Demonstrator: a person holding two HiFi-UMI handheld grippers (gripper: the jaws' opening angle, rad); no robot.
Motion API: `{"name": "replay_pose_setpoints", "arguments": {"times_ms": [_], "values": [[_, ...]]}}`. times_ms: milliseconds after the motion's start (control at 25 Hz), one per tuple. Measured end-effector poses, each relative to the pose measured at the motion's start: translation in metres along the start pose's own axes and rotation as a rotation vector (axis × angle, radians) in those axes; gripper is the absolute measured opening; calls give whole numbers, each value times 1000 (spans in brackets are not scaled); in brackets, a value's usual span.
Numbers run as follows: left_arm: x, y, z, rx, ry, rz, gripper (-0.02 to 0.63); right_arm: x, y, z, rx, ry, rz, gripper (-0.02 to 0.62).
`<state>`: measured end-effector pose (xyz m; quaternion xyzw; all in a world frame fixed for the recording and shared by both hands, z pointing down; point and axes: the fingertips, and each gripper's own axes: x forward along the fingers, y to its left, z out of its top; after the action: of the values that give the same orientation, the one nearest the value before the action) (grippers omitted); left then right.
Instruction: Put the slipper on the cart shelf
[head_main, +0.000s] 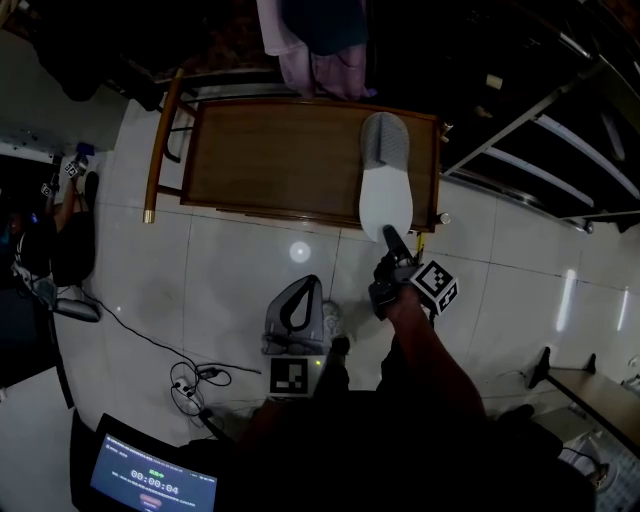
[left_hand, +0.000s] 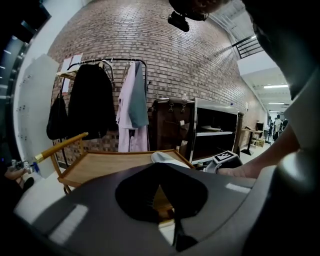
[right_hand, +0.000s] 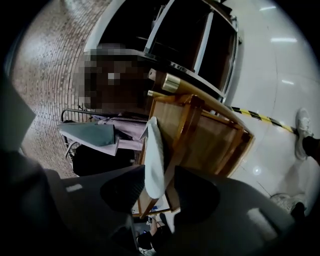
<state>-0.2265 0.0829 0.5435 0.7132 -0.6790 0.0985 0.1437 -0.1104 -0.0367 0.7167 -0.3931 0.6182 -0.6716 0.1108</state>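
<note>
Slipper (head_main: 385, 190) is lying on the cart shelf (head_main: 270, 160), over on the right side. Its gray toe is pointing far and its pale heel is poking out past the near edge.

Right at that heel, the right gripper (head_main: 392, 243) is hovering with its jaws standing wide apart. The slipper's heel edge is sitting in the gap between them, closer to one pad. Neither pad is squeezing it, so this gripper is open and gripping nothing.

To the left and nearer, the left gripper (head_main: 298, 290) is hanging over the white tiled floor (head_main: 230, 270), short of the cart and aiming toward it. Its own view is mostly filled by the gray jaws, but the tips appear to be meeting, with nothing clamped between them.

Beyond the cart's far edge, garments (head_main: 320, 45) are hanging on a rack (left_hand: 107, 61). At the near left a small screen (head_main: 150, 480) is glowing, and cables (head_main: 195, 380) are trailing across the floor just beyond it.
</note>
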Motion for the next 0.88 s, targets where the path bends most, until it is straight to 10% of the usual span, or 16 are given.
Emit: {"name": "replay_pose_setpoints", "arguments": {"times_ms": [160,880], "values": [[-16,1,6,-3,-21,11,14,-2,7,-3,9,-14,-7,85],[-30,10,43,22,-117,25,14,-50,87,8,-21,-67,234,34]]}}
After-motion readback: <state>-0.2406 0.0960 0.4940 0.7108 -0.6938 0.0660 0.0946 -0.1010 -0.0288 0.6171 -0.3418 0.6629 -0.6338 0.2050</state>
